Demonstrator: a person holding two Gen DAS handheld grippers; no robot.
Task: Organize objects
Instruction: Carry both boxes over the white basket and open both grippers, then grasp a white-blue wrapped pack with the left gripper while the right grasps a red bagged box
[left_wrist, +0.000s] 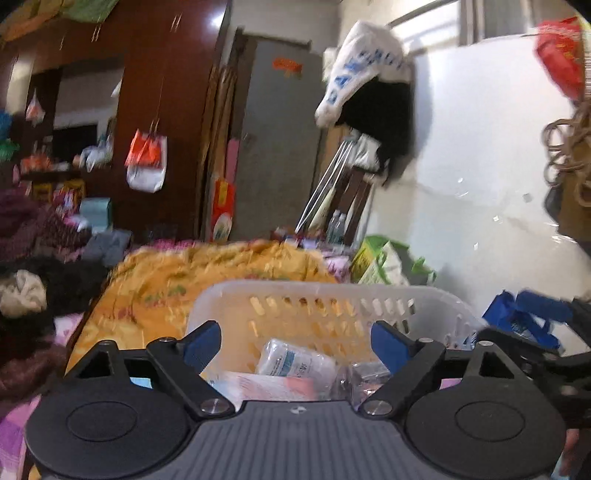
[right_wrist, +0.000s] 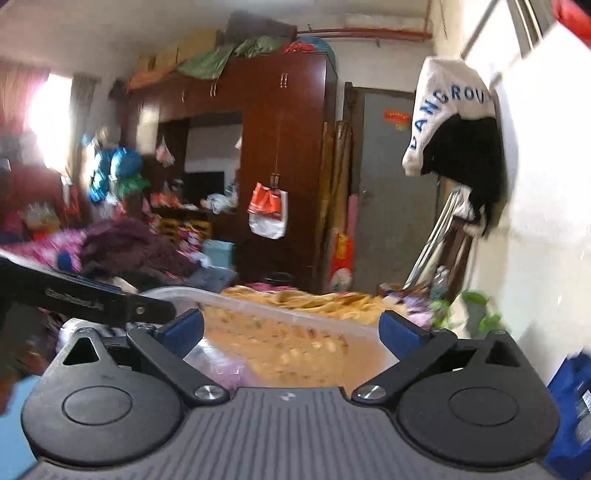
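Note:
A clear white plastic basket (left_wrist: 325, 295) with slotted walls sits on the bed in front of both grippers. In it lie a white wrapped packet with blue print (left_wrist: 295, 360), a pink packet (left_wrist: 269, 387) and a clear bag (left_wrist: 365, 373). My left gripper (left_wrist: 297, 345) is open and empty just above the basket's near side. My right gripper (right_wrist: 291, 332) is open and empty, also at the basket (right_wrist: 258, 306). The other gripper's black arm (right_wrist: 74, 295) shows at the left of the right wrist view.
A yellow patterned blanket (left_wrist: 207, 273) lies behind the basket. Dark clothes (left_wrist: 44, 288) are piled at the left. A blue bag (left_wrist: 524, 321) lies at the right by the white wall (left_wrist: 498, 166). A brown wardrobe (right_wrist: 280, 166) and grey door (right_wrist: 391, 192) stand behind.

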